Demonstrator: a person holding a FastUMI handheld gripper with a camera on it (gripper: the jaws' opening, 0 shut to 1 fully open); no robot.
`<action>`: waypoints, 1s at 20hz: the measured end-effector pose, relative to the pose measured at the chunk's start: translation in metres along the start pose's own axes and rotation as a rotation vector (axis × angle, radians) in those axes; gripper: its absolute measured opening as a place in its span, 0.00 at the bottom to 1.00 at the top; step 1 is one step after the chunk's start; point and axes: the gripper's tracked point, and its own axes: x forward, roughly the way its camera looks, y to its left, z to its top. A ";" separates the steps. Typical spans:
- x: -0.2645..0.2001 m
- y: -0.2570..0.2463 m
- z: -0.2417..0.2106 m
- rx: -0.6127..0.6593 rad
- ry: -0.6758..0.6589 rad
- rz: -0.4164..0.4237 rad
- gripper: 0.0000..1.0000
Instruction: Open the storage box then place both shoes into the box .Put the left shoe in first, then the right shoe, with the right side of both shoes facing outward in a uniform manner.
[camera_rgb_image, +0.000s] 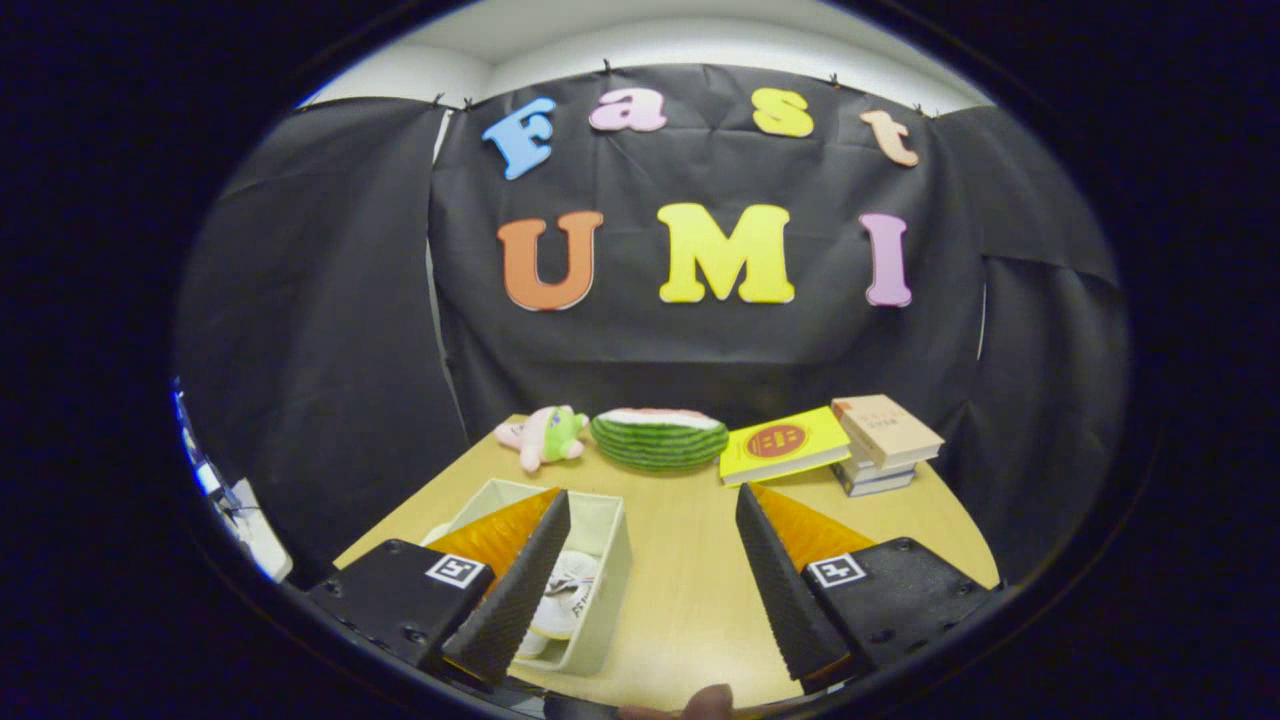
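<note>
White storage box (600, 560) behind left finger | tool (653, 510) open, empty

table (690, 590) | storage box (610, 560) | plush toy (545, 435) | watermelon cushion (658, 438) | books (850, 445)

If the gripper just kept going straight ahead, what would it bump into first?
Probably the watermelon toy at the table's far end. The open gripper has bare tabletop between its fingers, and the storage box lies off beside one finger. Depth is hard to judge.
</note>
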 end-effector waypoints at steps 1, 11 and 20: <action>-0.006 -0.009 0.004 -0.005 -0.051 -0.029 1.00; -0.059 -0.061 -0.001 0.011 -0.274 -0.138 1.00; -0.059 -0.075 0.001 0.035 -0.280 -0.145 1.00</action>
